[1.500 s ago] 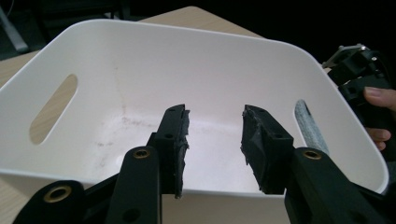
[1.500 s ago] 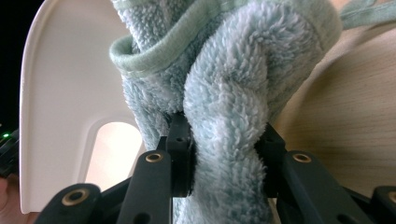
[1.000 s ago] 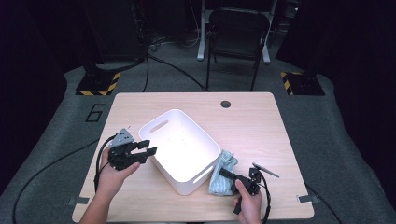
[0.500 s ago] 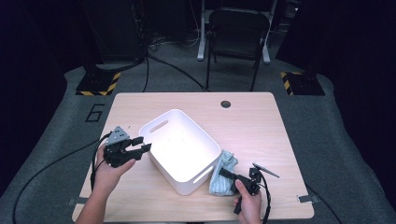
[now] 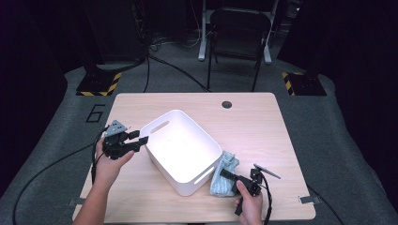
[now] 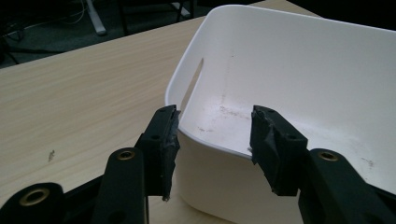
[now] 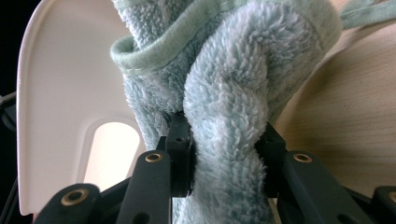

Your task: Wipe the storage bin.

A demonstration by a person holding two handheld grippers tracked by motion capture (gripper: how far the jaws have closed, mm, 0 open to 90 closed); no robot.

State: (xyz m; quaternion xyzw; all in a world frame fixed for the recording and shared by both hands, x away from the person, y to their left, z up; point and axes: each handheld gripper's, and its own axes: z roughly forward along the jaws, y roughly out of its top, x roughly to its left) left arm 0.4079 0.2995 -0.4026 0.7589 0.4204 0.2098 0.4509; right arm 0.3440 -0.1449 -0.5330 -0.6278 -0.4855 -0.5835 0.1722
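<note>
Here, pale wooden table (image 5: 263,126), grey carpet (image 5: 347,140), dark room

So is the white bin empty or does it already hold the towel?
Empty: the white bin shows bare floor, and the towel lies outside beside it, clamped in the right gripper.

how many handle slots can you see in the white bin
2. One slot is in the far-left end wall of the white bin, near the left hand-held gripper. The other slot is in the near-right end wall, beside the blue towel.
</note>
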